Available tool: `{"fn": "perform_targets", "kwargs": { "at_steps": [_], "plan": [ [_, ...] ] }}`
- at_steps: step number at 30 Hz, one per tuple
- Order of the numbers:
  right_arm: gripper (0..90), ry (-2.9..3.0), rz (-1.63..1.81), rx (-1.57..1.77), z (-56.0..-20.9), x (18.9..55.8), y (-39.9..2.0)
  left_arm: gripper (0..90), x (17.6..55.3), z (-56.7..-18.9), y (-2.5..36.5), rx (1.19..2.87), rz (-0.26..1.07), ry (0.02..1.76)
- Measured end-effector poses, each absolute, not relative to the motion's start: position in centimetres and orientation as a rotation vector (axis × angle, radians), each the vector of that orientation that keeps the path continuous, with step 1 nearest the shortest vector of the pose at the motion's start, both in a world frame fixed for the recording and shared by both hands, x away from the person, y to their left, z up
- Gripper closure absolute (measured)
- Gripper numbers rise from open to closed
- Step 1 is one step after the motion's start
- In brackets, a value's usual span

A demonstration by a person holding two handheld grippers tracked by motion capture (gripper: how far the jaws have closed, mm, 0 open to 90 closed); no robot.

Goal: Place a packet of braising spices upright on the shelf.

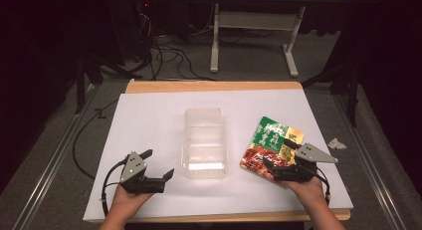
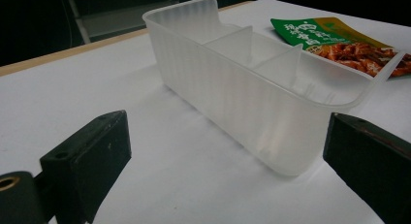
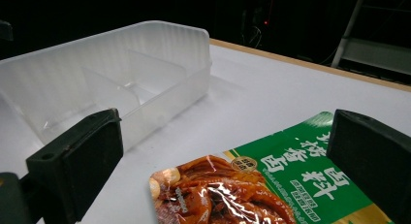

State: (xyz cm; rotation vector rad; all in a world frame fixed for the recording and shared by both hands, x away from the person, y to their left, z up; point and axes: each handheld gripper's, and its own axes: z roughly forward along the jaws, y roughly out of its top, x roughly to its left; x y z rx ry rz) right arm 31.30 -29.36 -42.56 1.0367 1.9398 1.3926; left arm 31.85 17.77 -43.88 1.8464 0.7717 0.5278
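Two hands come in over the table's near edge, each holding a gripper. Near the near-left corner, the left hand [image 1: 124,197] carries the left gripper [image 1: 159,165], which rests low over the white table [image 1: 149,115] with its jaws spread wide and nothing between them. In the left gripper view its two black jaws stand far apart over bare white surface, pointing toward the bin [image 2: 252,83].

Toward the near-right corner, the right hand [image 1: 311,190] holds the right gripper [image 1: 281,158], released as well, with its jaws parted. They sit over the near end of the packet [image 1: 268,145], one jaw to each side of it. In the right gripper view the packet [image 3: 271,190] lies flat between the open jaws; whether they touch it cannot be told.

Clear plastic, long and narrow, the bin [image 1: 204,143] stands upright about the middle of the table, its length running from the near edge toward the far edge. Two thin dividers split it into three compartments, all empty. In the right gripper view the bin [image 3: 116,73] sits just beside the packet, a strip of bare table between them.

Green at its far end, the packet shows a reddish food picture at its near end and printed characters. It lies slightly askew, right of the bin.
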Motion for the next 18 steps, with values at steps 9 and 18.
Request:
{"fn": "perform_targets", "kwargs": {
  "at_steps": [9,18],
  "plan": [
    [0.0,1.941,1.386,1.048,-42.85,31.38,-29.95,4.3,31.87,-43.92,17.84,1.846,0.542,0.773],
    [0.6,1.949,1.383,1.066,-42.95,31.53,-30.1,4.8,31.9,-44.05,17.88,1.86,0.542,0.772]
  ]
}}
